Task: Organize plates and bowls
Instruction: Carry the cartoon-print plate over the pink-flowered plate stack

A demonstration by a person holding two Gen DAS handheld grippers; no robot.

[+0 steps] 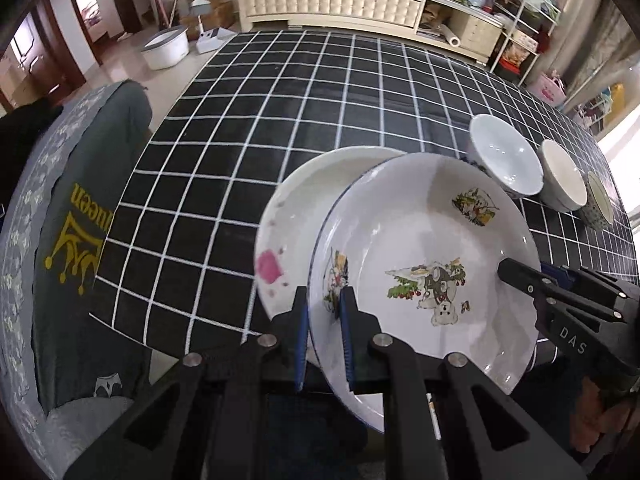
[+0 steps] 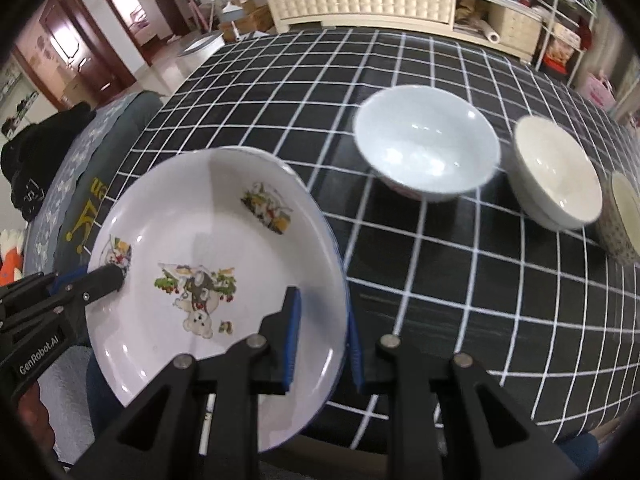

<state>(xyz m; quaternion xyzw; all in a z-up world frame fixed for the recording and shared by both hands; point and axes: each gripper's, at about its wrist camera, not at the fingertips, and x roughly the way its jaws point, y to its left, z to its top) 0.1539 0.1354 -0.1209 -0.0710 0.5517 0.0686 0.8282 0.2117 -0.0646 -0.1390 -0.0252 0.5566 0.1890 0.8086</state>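
Note:
A white plate with cartoon bear prints [image 1: 432, 248] [image 2: 208, 264] is held above the near edge of the table between both grippers. My left gripper [image 1: 325, 320] is shut on its left rim and shows in the right wrist view [image 2: 108, 276]. My right gripper [image 2: 322, 332] is shut on its right rim and shows in the left wrist view [image 1: 516, 276]. A second white plate with pink marks [image 1: 296, 216] lies on the table behind it, partly hidden. Three bowls stand in a row at the right: a pale blue one [image 2: 426, 148], a cream one [image 2: 556, 172], a patterned one [image 2: 624, 216].
The table has a black cloth with a white grid [image 2: 440, 288]. A chair with a grey garment [image 1: 80, 220] stands at the left. A white cabinet [image 1: 332, 0] and shelves stand beyond the far edge.

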